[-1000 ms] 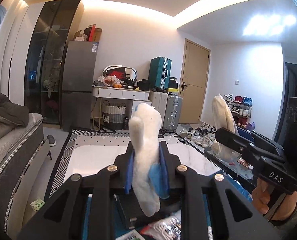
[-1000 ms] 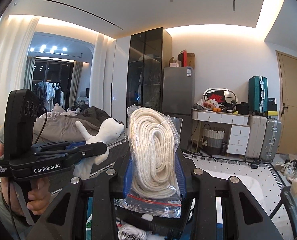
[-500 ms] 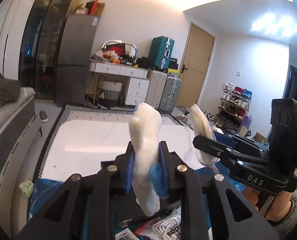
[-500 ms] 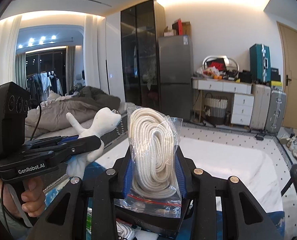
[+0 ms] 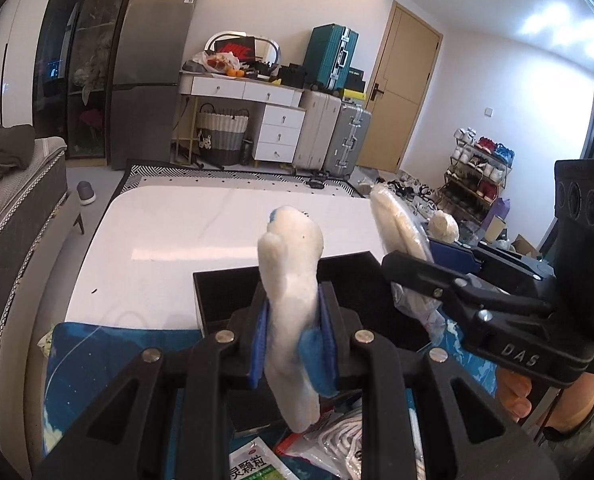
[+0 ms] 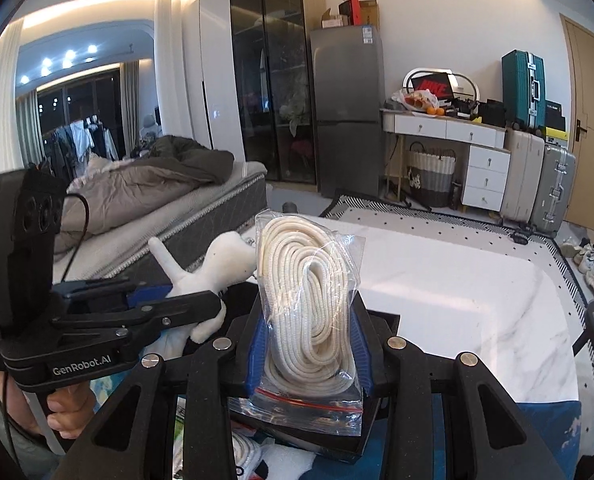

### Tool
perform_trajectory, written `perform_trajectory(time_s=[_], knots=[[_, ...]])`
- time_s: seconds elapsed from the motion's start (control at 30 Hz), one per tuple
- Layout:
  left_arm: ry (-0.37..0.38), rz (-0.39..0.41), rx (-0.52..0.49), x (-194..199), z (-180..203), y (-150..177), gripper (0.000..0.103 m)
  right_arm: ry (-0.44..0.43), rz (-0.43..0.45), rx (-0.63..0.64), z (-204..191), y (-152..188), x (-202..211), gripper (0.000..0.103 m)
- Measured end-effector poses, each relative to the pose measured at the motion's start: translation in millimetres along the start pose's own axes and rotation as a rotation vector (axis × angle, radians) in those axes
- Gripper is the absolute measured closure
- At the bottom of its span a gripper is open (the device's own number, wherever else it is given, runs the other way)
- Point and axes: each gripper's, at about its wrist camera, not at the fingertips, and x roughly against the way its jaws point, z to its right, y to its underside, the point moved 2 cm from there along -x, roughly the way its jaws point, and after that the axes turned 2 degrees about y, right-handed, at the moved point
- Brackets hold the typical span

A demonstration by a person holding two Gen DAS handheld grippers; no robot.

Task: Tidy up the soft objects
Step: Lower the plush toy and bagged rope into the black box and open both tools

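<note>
Fingers: L gripper (image 5: 293,344) pinching plush toy (image 5: 291,280), R gripper (image 6: 311,348) clamping bagged rope (image 6: 309,304). Black box (image 5: 225,292) below, seemingly empty; nothing stowed yet.

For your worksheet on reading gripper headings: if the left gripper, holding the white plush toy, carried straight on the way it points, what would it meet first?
Probably the black box. The left gripper, shut on the white plush toy, points over its open top; beyond lies the white marble table. Depth is unclear, so it might pass above the box.
</note>
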Motion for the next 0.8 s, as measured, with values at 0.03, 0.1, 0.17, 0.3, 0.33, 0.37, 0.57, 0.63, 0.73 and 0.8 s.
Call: perform_trajectory(time_s=[0.03,0.1,0.17,0.3,0.33,0.37,0.57,0.63,0.73,0.8], knots=[[-0.002,-0.006,-0.001,-1.9,0.6,1.1,0.082,0.01,-0.014,0.013,-1.5,2.4,-3.8,0.067],[-0.001,-0.017,-0.001,-4.2,2.0,3.4,0.082,-0.005,-0.039,0.01,-2.2,7.1,-11.1,0.067],[0.003,-0.029,0.002,-6.7,3.0,4.6,0.082,-0.006,-0.068,0.004,-0.7,10.6,-19.1,0.067],[0.002,-0.045,0.005,-9.1,3.2,8.0,0.082,-0.007,-0.107,0.022,-1.1,17.0,-28.8,0.067],[0.001,-0.051,0.005,-10.2,3.1,8.7,0.082,-0.008,-0.123,0.025,-1.8,17.3,-32.2,0.067],[0.0,-0.06,0.005,-12.1,4.1,9.7,0.082,-0.007,-0.139,0.025,-1.7,20.0,-34.7,0.067],[0.003,-0.095,0.014,-15.7,0.8,12.2,0.082,-0.009,-0.18,0.008,4.2,29.0,-43.7,0.067],[0.001,-0.105,0.015,-17.4,1.1,13.2,0.082,-0.012,-0.192,0.005,4.5,31.4,-45.8,0.067],[-0.002,-0.11,0.02,-18.0,0.4,14.5,0.082,-0.009,-0.209,-0.001,2.6,35.6,-48.3,0.067],[0.001,-0.115,0.026,-17.6,0.5,11.9,0.082,-0.007,-0.217,-0.006,1.1,38.6,-50.5,0.067]])
